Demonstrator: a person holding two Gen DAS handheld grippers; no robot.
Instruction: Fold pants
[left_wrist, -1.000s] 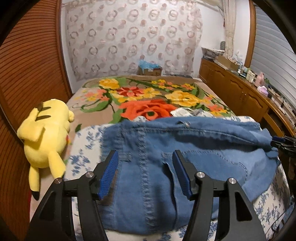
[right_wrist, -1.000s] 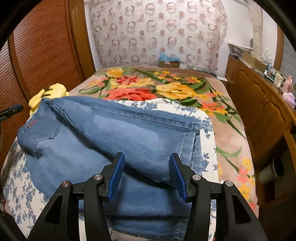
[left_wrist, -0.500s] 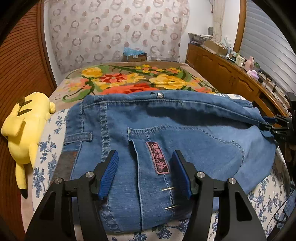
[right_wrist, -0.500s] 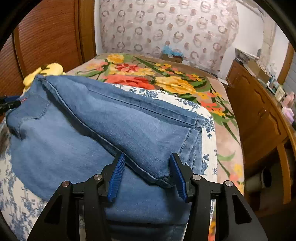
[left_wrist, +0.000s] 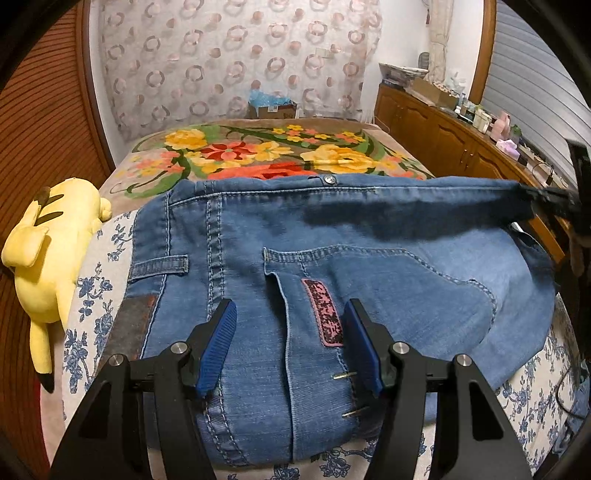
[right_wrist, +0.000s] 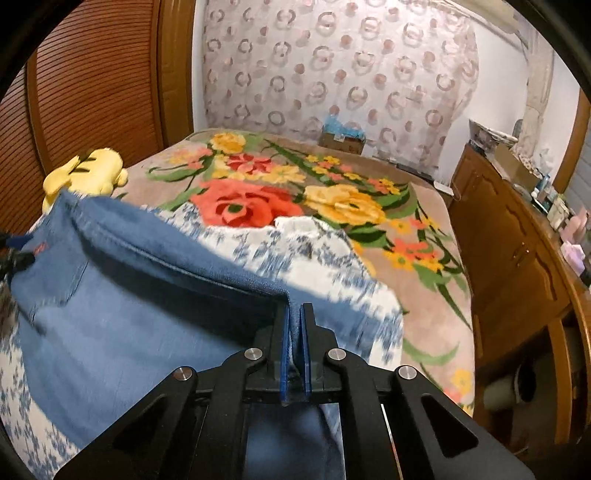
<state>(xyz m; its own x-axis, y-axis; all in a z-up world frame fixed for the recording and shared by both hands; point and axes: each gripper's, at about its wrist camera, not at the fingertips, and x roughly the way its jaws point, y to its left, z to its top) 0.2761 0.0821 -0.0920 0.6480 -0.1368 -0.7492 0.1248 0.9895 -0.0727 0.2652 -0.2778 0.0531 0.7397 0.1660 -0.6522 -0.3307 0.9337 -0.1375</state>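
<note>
Blue denim pants (left_wrist: 369, 266) lie folded across a white cloth with blue flowers on the bed, with the waistband and its metal button toward the far side. My left gripper (left_wrist: 291, 343) is open and hovers low over the near part of the pants, its blue pads either side of a pink label (left_wrist: 325, 314). My right gripper (right_wrist: 294, 332) is shut on the edge of the pants (right_wrist: 129, 325) and holds it lifted. The right gripper also shows at the right edge of the left wrist view (left_wrist: 554, 201), pulling the waistband taut.
A yellow plush toy (left_wrist: 48, 251) lies at the bed's left edge by the wooden wall. A floral blanket (left_wrist: 258, 155) covers the far bed. A wooden cabinet (right_wrist: 517, 258) with clutter runs along the right. A cardboard box (left_wrist: 271, 109) stands by the far wall.
My right gripper has shut on the edge of the pants and lifted it, stretching the waistband. My left gripper stayed open over the pants and shifted only slightly.
</note>
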